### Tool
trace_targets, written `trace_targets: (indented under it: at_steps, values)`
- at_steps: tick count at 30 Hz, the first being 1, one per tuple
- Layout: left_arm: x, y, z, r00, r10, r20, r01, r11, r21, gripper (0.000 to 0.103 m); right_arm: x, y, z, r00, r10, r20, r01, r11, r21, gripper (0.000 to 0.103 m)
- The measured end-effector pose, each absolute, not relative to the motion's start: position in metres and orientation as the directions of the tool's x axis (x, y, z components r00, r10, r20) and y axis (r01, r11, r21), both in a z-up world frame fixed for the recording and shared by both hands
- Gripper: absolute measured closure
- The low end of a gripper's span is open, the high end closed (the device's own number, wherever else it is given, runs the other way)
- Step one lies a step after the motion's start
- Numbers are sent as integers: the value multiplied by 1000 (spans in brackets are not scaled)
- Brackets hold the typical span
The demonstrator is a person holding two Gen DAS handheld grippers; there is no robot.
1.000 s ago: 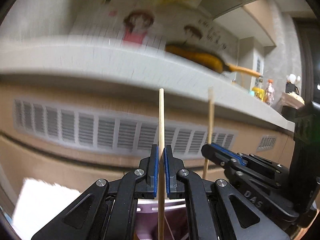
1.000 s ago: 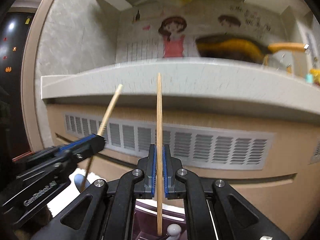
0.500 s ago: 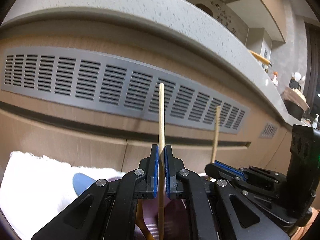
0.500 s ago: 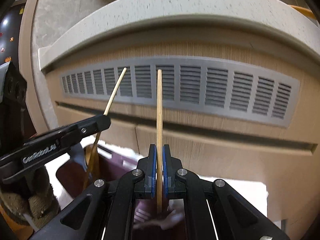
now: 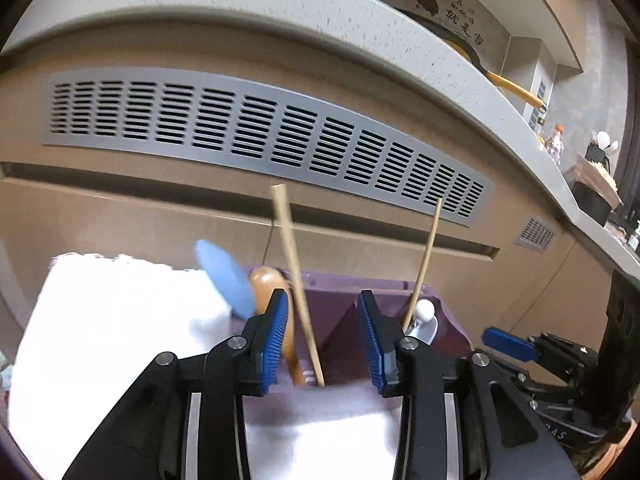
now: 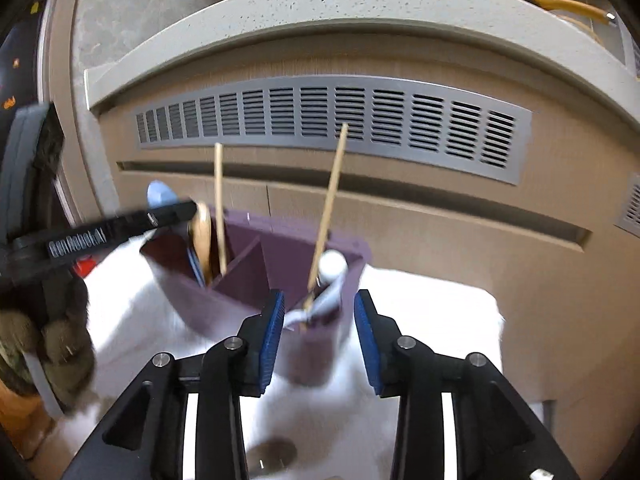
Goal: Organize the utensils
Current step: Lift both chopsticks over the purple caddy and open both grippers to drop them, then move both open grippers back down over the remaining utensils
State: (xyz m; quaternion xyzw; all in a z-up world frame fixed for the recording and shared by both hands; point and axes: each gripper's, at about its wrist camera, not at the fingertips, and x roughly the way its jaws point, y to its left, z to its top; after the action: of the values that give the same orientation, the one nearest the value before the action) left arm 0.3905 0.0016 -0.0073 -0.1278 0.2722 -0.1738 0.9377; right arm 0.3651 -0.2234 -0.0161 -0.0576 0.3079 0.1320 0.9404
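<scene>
Both sticks were pinched tight a moment ago; now your tongs are opening and the sticks stand free. Your left tongs point(image 5: 322, 340) are partway open, and the left chopstick point(image 5: 294, 276) leans loose in the left part of the purple holder point(image 5: 352, 292), next to the blue spoon point(image 5: 224, 280) and brown spoon point(image 5: 266, 288). Your right tongs point(image 6: 318, 336) are partway open too, and the right chopstick point(image 6: 328, 208) rests in the right part. That pair looks put away.

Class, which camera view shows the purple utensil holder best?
The right wrist view: the purple utensil holder shows its dividers, compartments and outer wall. The left wrist view shows only its upper edge, with the hand-held gripper covering the front.
</scene>
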Motion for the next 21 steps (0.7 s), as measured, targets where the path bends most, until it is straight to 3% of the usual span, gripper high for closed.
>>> trace_targets:
  at_steps: [3,6,10,16,21]
  values:
    - [365,9,-6,790,-388,-474,261,913,-313,53,345,-223,-20,774,158,-613,-255,964,-73,56]
    - [331,15,-11,771,-389,-504,285,919,-273,51,320,-221,-29,760,127,-638,-249,963,-105,50]
    - [288,21,-21,735,-391,-554,320,920,-224,44,285,-221,-40,735,119,-668,-266,956,-122,32]
    - [210,25,-46,654,-396,-645,386,907,-166,39,234,-216,-52,732,102,-674,-272,950,-152,22]
    - [151,9,-71,624,-346,-700,410,908,-84,39,209,-212,-58,739,88,-668,-272,946,-176,21]
